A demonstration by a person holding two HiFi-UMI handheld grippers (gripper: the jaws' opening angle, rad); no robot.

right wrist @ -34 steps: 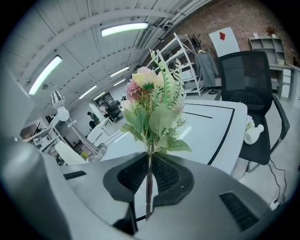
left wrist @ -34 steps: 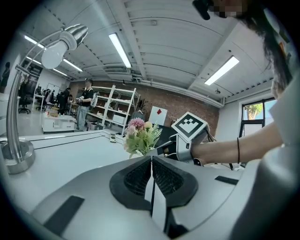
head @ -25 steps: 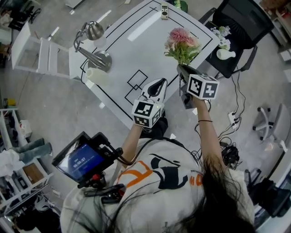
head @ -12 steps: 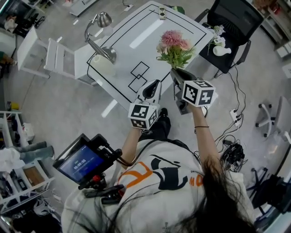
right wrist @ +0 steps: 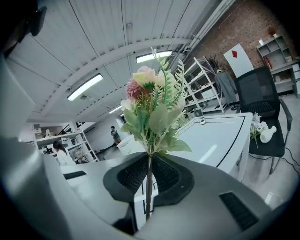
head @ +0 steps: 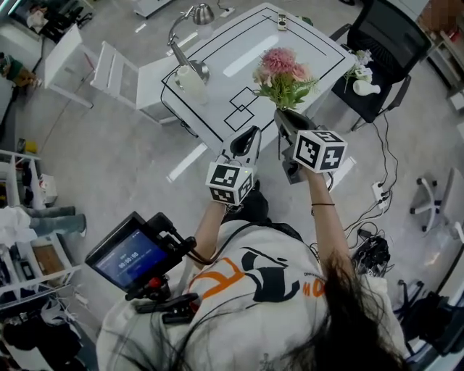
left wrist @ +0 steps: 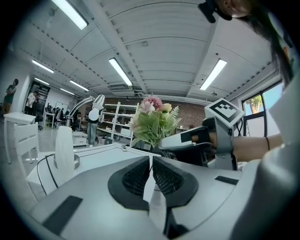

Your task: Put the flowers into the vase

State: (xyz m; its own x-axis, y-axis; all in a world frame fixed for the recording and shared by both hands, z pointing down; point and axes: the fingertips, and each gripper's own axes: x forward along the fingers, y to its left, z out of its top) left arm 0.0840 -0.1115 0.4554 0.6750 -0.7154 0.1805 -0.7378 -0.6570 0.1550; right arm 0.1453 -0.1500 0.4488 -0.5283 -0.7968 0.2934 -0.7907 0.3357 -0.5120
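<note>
Two grippers are in view: the left gripper (head: 249,135) and the right gripper (head: 280,116). There is one bunch of flowers (head: 284,72), with what looks like three pink blooms, though they run together from above. One white table (head: 225,72) bears one tall white vase (head: 190,83), one desk lamp (head: 200,14) and one remote control (head: 281,22). One black office chair (head: 388,36) carries one small white vase (head: 365,87). There is one white chair (head: 116,69) and one handheld monitor (head: 129,255). Two people stand far back: a person in white (right wrist: 59,152) and a second person (right wrist: 114,133).
</note>
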